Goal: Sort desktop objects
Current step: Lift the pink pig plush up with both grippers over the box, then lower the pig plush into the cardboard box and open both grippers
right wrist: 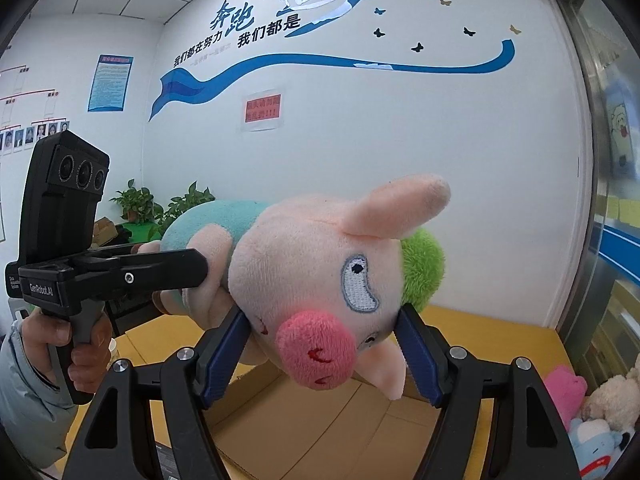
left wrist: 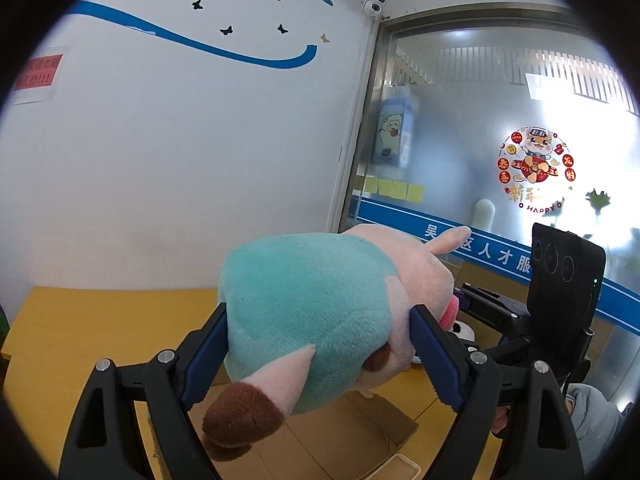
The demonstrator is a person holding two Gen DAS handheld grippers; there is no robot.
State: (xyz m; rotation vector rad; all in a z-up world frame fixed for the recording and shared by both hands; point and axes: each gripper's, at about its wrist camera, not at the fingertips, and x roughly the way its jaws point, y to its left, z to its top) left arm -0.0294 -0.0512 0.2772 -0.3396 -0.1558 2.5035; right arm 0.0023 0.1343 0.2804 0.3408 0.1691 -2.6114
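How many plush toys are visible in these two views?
4. The pig plush is held over the cardboard box by both grippers. A pink one, a beige one and a blue one sit at the right wrist view's lower right; more may be hidden.

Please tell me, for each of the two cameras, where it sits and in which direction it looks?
Left wrist: sits on the left gripper, looks along its fingers at the plush pig's teal body; right gripper behind.
Right wrist: sits on the right gripper, faces the pig's head; left gripper and hand show.
Both share: pig, cardboard box, yellow table.
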